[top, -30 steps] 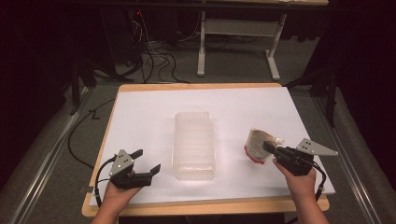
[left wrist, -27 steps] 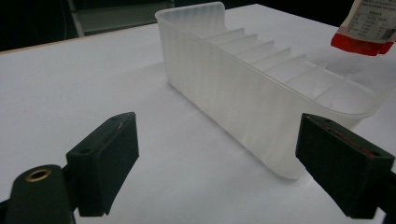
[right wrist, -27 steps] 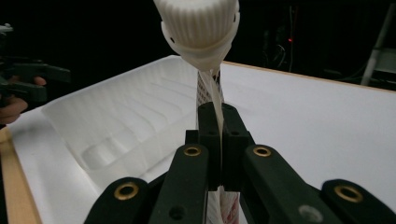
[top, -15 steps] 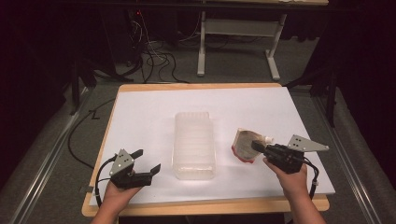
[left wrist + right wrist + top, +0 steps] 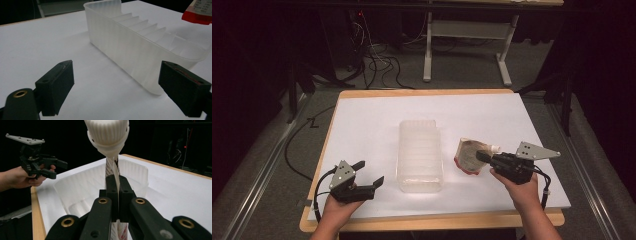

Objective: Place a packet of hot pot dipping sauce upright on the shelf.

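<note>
A red-and-white spouted pouch point(image 5: 468, 157) with a white screw cap point(image 5: 107, 133) hangs just above the white table, right of a translucent ribbed plastic bin point(image 5: 420, 155). My right gripper point(image 5: 482, 156) is shut on the pouch's flat edge below the cap; in the right gripper view the jaws point(image 5: 117, 195) pinch it upright, with the bin point(image 5: 82, 187) behind. My left gripper point(image 5: 369, 172) rests near the front left of the table, open and holding nothing. In the left gripper view its jaws point(image 5: 121, 87) frame the bin's near corner point(image 5: 140, 47), and the pouch's red corner point(image 5: 198, 13) shows at top right.
A white sheet covers the wooden table point(image 5: 362, 125). The other hand with the left gripper point(image 5: 37, 163) shows far off in the right gripper view. Cables point(image 5: 377, 60) and a desk frame point(image 5: 467, 35) lie on the floor beyond the table's far edge.
My right gripper has carried the pouch leftward toward the bin and slightly up. The left gripper has stayed where it was.
</note>
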The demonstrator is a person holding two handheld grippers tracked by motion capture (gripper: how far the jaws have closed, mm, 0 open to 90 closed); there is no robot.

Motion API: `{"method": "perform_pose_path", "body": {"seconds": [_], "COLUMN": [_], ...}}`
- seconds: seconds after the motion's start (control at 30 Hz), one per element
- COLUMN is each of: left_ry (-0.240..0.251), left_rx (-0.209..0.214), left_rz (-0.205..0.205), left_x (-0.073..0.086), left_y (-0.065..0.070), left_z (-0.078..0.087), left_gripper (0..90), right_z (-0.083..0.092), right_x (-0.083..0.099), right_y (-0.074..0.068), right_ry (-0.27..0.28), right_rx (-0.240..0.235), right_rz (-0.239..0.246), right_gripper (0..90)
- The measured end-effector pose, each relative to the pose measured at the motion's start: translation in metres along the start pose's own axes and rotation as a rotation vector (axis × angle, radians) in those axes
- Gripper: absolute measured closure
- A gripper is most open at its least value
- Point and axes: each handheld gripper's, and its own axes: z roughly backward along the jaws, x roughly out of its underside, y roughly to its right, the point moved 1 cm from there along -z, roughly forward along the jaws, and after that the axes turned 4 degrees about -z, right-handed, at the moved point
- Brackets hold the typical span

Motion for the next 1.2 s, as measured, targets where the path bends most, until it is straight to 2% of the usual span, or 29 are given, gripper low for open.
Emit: {"method": "perform_pose_path", "body": {"seconds": [0.07,0.13,0.3,0.43,0.53,0.57,0.67,0.97,1.13,1.2], "left_ry": [0.008,-0.006,0.006,-0.007,-0.015,-0.008,-0.008,-0.007,-0.009,-0.01], "left_rx": [0.002,0.004,-0.006,-0.002,0.005,0.003,-0.007,-0.01,-0.012,-0.013], "left_rz": [-0.002,0.0,0.003,0.016,0.009,0.001,0.004,0.003,0.002,0.0], "left_x": [-0.001,0.0,0.0,0.0,0.0,-0.001,-0.001,0.0,0.0,0.0], "left_y": [0.0,-0.001,-0.001,-0.001,0.0,0.002,0.001,0.001,0.0,0.0], "left_z": [0.0,-0.002,0.0,-0.001,-0.001,-0.001,-0.003,-0.001,-0.002,-0.002], "left_gripper": [13.6,13.6,13.4,12.5,12.3,12.3,11.3,10.5,10.5,10.5], "right_z": [-0.002,-0.007,-0.013,-0.016,-0.017,-0.016,-0.014,-0.017,-0.019,-0.02], "right_x": [-0.002,-0.003,-0.004,-0.002,-0.002,-0.002,-0.001,0.001,0.002,0.002], "right_y": [-0.001,-0.001,-0.002,-0.009,-0.013,-0.016,-0.018,-0.021,-0.022,-0.024], "right_ry": [-0.006,-0.005,-0.01,-0.002,-0.008,-0.003,-0.005,-0.03,-0.027,-0.04], "right_rx": [-0.015,-0.046,-0.068,-0.103,-0.115,-0.14,-0.16,-0.176,-0.18,-0.185], "right_rz": [0.004,-0.002,-0.001,-0.001,0.005,0.007,0.002,0.011,0.004,0.016], "right_gripper": [90.0,90.0,90.0,90.0,90.0,90.0,90.0,90.0,90.0,90.0]}}
